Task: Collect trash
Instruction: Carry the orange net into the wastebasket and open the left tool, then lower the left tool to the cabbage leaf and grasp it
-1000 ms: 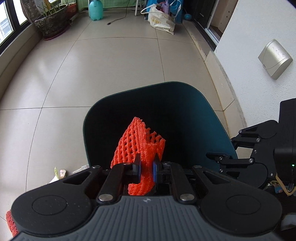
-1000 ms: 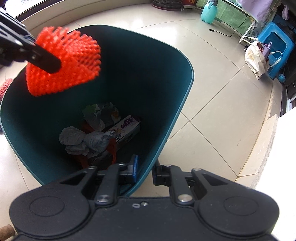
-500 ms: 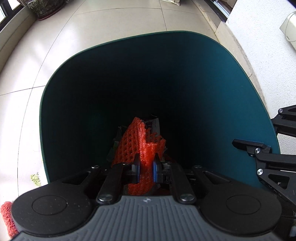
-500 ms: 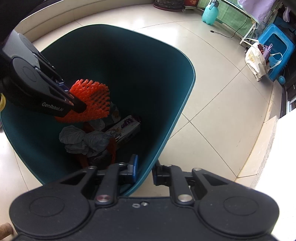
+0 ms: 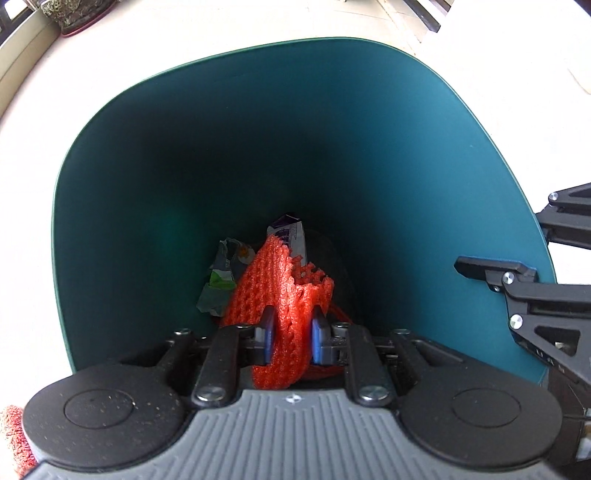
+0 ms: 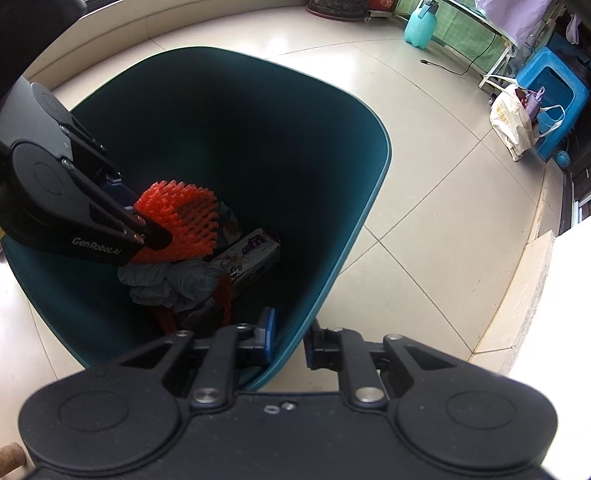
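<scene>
My left gripper [image 5: 290,334] is shut on a red foam net [image 5: 284,288] and holds it inside the dark teal trash bin [image 5: 406,155], above the trash at the bottom. The net also shows in the right wrist view [image 6: 181,218], with the left gripper [image 6: 147,230] reaching into the bin [image 6: 332,206] from the left. My right gripper [image 6: 290,341] is shut on the bin's near rim, one finger inside and one outside. It shows at the right in the left wrist view [image 5: 517,280].
The bin holds a printed carton [image 6: 247,258], crumpled grey paper [image 6: 173,284] and a green wrapper [image 5: 221,277]. The tiled floor [image 6: 443,203] surrounds it. A white bag [image 6: 513,118], blue stool [image 6: 550,92] and teal sprayer [image 6: 421,26] stand far right. A red scrap [image 5: 13,435] lies at lower left.
My left gripper has lowered the red net from above the rim down into the bin. The right gripper has kept its hold on the rim.
</scene>
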{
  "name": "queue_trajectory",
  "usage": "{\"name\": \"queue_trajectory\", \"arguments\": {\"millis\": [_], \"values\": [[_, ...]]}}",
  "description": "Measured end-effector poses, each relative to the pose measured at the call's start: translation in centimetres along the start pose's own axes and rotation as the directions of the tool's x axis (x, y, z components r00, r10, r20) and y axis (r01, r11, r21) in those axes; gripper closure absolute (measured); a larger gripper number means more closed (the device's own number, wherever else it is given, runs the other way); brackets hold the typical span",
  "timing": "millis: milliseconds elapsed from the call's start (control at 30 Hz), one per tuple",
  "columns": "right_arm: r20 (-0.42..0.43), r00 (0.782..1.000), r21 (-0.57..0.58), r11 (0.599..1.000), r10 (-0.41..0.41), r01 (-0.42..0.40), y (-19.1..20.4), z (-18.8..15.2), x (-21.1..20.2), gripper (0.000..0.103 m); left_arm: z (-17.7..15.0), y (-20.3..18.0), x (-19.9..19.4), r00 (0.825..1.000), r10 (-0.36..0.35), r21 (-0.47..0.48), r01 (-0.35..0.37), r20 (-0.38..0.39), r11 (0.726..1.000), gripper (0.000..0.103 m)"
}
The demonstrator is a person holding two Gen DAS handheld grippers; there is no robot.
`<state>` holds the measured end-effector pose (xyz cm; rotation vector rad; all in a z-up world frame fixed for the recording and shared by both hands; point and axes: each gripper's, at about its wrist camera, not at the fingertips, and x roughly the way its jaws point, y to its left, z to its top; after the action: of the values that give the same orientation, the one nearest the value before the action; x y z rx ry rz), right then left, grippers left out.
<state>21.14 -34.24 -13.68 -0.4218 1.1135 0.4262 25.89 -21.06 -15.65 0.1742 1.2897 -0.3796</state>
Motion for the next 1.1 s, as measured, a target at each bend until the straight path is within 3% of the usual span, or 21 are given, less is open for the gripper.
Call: {"name": "queue_trajectory", "arguments": {"millis": [33,100,133,400,667,900,1100], "values": [[0.0,1.0,-0.001,1.0,0.0,0.0,0.0,0.0,0.0,0.088,-0.2,0.3,-0.2,1.0,-0.003,-0.008,0.003,0.004,1.0,0.067],[-0.002,1.0,-0.002,1.0,-0.003,0.003,0.0,0.1,0.0,0.088,-0.6,0.7,-0.9,0.999,-0.011,-0.018,0.011,0.033,1.0,0.035],[-0.003,1.0,-0.001,1.0,-0.004,0.004,0.1,0.1,0.0,0.088,-0.8,0.9,-1.3,0.999,-0.01,-0.023,0.012,0.053,1.0,0.032],[-0.015,1.0,0.001,1.0,-0.012,0.012,0.3,0.4,0.2,0.088,-2.4,1.4,-5.9,0.987,-0.069,-0.011,0.071,0.142,0.997,0.032],[-0.034,0.999,-0.008,0.999,-0.034,0.033,0.8,0.8,0.4,0.089,-4.2,2.8,-11.5,0.968,-0.02,-0.029,0.029,0.248,0.999,0.032],[-0.057,0.997,-0.005,0.999,-0.047,0.047,1.1,1.5,0.8,0.09,-5.8,7.9,-14.1,0.953,0.047,-0.117,-0.012,0.298,0.993,0.032],[-0.079,0.996,0.025,0.999,-0.034,0.036,0.5,2.1,1.0,0.091,-7.3,13.9,-14.3,0.952,0.078,-0.201,-0.018,0.297,0.979,0.032]]}}
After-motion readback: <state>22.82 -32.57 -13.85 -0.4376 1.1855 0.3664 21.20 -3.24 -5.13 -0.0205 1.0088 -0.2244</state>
